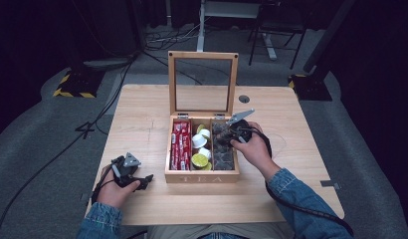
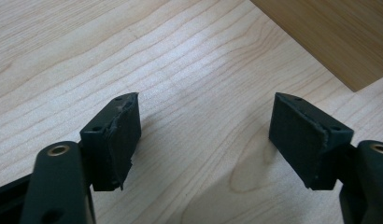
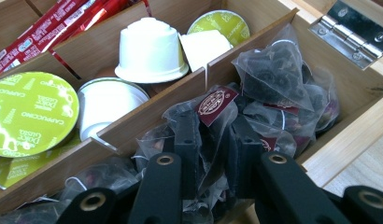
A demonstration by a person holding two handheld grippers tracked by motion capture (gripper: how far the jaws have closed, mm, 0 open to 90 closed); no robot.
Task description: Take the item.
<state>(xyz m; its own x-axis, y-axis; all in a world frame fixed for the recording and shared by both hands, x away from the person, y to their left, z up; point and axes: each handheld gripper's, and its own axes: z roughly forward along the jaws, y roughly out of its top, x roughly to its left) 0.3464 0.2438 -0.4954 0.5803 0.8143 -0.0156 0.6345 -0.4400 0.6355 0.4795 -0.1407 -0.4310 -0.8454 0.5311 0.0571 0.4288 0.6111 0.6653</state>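
Right tool [image 3: 213,154] down in the right-hand compartment of the wooden tea box [image 1: 202,177], jaws clenched on a clear pyramid tea bag [image 3: 213,126] with a dark red tag, among a heap of like bags. Middle compartment: white and green coffee capsules [image 3: 150,49]. Left compartment: red sachets [image 1: 180,144]. Left tool [image 2: 206,140] released, nothing between its jaws, low over the table [image 2: 180,60] left of the box.

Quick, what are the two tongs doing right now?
Left tongs: open, holding nothing, over the bare table.
Right tongs: shut on a tea bag in the wooden box.
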